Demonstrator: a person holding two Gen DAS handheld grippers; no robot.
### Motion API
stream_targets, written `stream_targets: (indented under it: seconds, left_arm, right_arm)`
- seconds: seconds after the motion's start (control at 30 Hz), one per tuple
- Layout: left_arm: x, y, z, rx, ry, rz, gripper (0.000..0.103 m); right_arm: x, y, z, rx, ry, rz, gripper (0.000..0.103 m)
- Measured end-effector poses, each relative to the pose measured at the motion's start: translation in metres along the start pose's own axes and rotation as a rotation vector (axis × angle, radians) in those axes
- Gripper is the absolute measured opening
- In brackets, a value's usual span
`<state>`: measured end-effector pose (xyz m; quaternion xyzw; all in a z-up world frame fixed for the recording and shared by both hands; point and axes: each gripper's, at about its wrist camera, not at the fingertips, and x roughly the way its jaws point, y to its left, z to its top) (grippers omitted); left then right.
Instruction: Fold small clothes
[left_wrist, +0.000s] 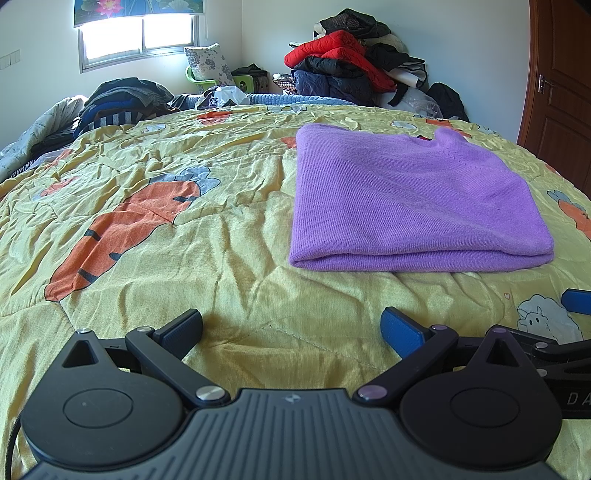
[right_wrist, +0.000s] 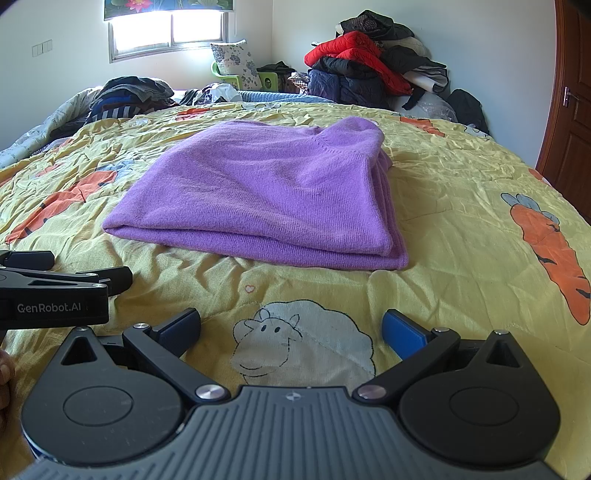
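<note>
We hold both grippers wide and empty, left gripper (left_wrist: 291, 328) and right gripper (right_wrist: 291, 328) low over the yellow quilt (left_wrist: 229, 236), just short of the purple sweater (right_wrist: 266, 195), which seems fully folded, so nothing needs gripping.

daylight from window (left_wrist: 140, 33), blown out | bedspread (left_wrist: 221, 229) evenly lit, soft shadows | sharp focus | fisheye-bent edges

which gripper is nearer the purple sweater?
Right, though only slightly. The right gripper faces the purple sweater straight ahead. The left gripper sits off to its left, with the sweater ahead and to the right.
</note>
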<state>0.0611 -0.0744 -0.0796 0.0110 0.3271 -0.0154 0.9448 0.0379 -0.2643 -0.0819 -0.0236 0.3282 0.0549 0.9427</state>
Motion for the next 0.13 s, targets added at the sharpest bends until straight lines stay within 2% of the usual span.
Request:
stream_targets:
  seconds: [0.13]
  left_arm:
    - [-0.0012, 0.0010, 0.0008, 0.014, 0.004, -0.016, 0.103]
  right_arm:
    - [0.0000, -0.0001, 0.0001, 0.000, 0.000, 0.000, 0.103]
